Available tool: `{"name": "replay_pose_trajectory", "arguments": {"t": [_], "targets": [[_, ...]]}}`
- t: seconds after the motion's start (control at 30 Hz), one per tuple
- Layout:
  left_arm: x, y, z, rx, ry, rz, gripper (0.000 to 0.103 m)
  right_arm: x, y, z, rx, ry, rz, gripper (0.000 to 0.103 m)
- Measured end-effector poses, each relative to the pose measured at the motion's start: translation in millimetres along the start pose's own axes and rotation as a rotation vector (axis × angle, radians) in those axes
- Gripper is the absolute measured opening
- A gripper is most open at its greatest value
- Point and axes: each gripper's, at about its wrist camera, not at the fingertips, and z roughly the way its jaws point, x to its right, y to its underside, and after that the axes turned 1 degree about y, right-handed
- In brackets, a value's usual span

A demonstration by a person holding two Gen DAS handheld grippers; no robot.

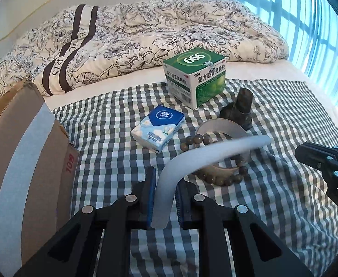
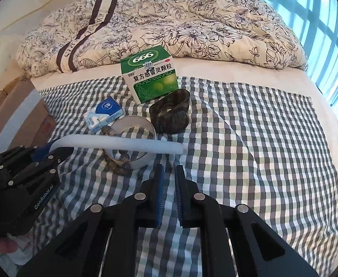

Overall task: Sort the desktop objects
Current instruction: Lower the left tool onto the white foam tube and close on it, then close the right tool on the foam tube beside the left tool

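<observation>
Checked cloth (image 1: 113,143) over a bed, quilt (image 1: 145,37) behind, cardboard box (image 1: 30,157) at left. Sorting looks barely begun, I judge: green box (image 1: 195,78), tissue pack (image 1: 158,128), dark holder (image 1: 239,110), tape ring (image 1: 222,127) and beads (image 1: 217,177) all lie loose mid-cloth. My left gripper (image 1: 165,198) pinches one end of the white tube (image 1: 205,154), raised over ring and beads. Right gripper (image 2: 169,184) empty, jaws slightly parted, hovering just beside the ring

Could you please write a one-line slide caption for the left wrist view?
Left claw grips a curved white foam strip above a bead bracelet on the checked cloth.
</observation>
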Motion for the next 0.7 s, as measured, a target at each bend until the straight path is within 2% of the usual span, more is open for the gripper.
{"name": "replay_pose_trajectory", "arguments": {"t": [0.27,0.33,0.4,0.43,0.7], "targets": [[2,3,-1,-0.011,0.013,-0.001,0.015,9,4,5,-0.027,-0.031,0.025,0.010],[1,3,3,-0.018,0.012,-0.003,0.015,7,3,12,-0.041,-0.056,0.011,0.019],[-1,4,9,-0.032,0.010,-0.004,0.015,4,2,20,-0.041,-0.027,-0.011,0.045],[-2,5,11,-0.037,0.007,-0.005,0.015,3,1,24,-0.042,-0.013,-0.024,0.048],[-5,10,42,-0.094,0.005,-0.013,0.015,-3,-15,69,-0.111,0.037,-0.161,0.048]]}}
